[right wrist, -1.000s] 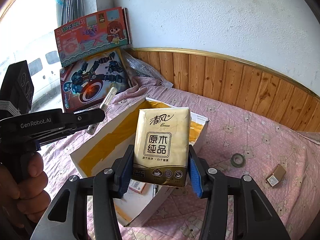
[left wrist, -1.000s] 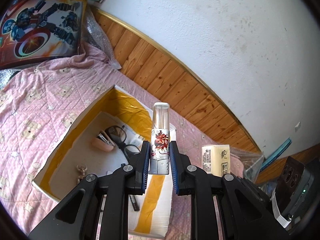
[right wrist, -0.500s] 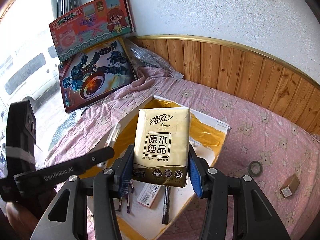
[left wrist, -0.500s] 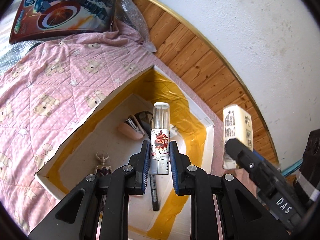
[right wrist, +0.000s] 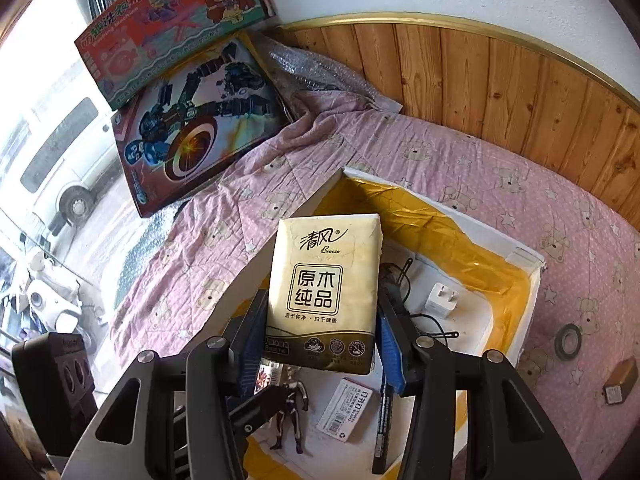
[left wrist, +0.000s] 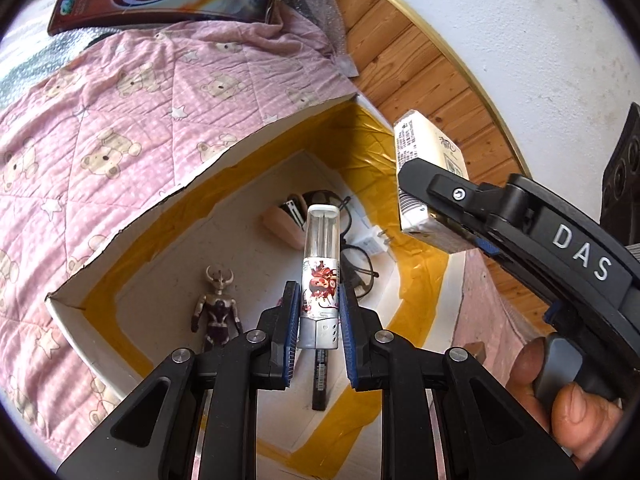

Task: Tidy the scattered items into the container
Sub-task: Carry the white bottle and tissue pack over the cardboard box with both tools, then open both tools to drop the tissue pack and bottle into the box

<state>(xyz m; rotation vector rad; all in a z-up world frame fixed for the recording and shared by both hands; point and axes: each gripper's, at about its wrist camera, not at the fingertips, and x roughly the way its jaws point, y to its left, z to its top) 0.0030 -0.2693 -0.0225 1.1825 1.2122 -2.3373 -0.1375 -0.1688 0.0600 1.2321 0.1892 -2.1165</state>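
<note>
My left gripper (left wrist: 319, 312) is shut on a clear tube with a red print and silver base (left wrist: 320, 276), held above the open white box with yellow tape inside (left wrist: 160, 204). My right gripper (right wrist: 322, 328) is shut on a beige tissue pack (right wrist: 324, 292), also above the box (right wrist: 520, 256). The tissue pack shows in the left wrist view (left wrist: 430, 184), to the right. In the box lie a toy figure (left wrist: 216, 308), a black pen (left wrist: 320, 376), glasses (left wrist: 356, 256), a white charger plug (right wrist: 440, 300) and a small white carton (right wrist: 346, 408).
The box sits on a pink bear-print quilt (left wrist: 100, 120). A tape roll (right wrist: 568, 340) and a small brown box (right wrist: 620, 380) lie on the quilt to the right. Toy boxes (right wrist: 192, 120) lean at the back left against the wood-panelled wall (right wrist: 500, 80).
Both grippers have moved forward over the box, so more of its inside shows. The right gripper with the tissue pack has come closer beside the left one. Both grips are unchanged.
</note>
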